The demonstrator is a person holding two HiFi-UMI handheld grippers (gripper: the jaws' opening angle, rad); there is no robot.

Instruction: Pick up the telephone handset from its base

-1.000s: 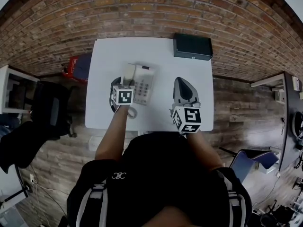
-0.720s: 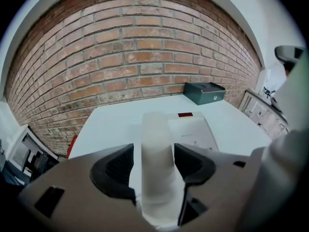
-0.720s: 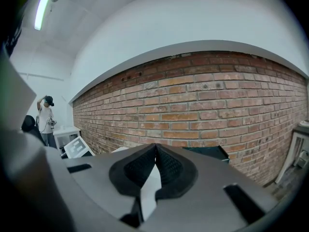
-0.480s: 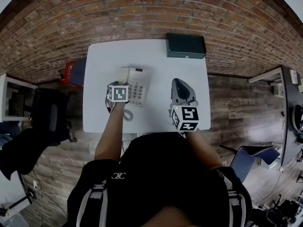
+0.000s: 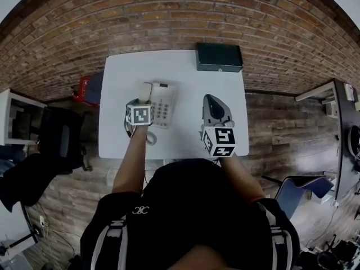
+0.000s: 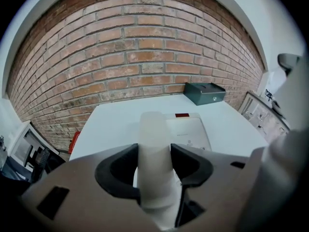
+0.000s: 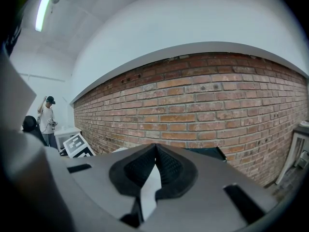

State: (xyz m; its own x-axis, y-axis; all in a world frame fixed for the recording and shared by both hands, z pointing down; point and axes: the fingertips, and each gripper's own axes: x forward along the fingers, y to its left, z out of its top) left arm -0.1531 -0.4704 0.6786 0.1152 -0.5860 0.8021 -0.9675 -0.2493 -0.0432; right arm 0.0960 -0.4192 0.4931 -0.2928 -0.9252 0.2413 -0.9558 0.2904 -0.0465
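Observation:
A cream telephone base (image 5: pixel 161 106) with a keypad lies on the white table (image 5: pixel 185 77). Its handset (image 5: pixel 145 91) rests along the base's left side. My left gripper (image 6: pixel 154 158) points steeply down over it. The handset (image 6: pixel 155 144) runs between the two dark pads, which are closing and touch it on both sides. The handset still lies on the base (image 6: pixel 189 132). My right gripper (image 5: pixel 214 110) hovers over the table to the right of the phone, shut, with nothing in it; its pads meet at the tips (image 7: pixel 155 151).
A dark green box (image 5: pixel 219 57) stands at the table's far right corner, against the brick wall. A coiled cord (image 5: pixel 151 136) hangs near the front edge. A red object (image 5: pixel 84 88) and a black chair (image 5: pixel 59 136) are left of the table. A person (image 7: pixel 47 120) stands far off.
The head view has shifted slightly. Both grippers keep about the same places over the table, the left one still over the handset.

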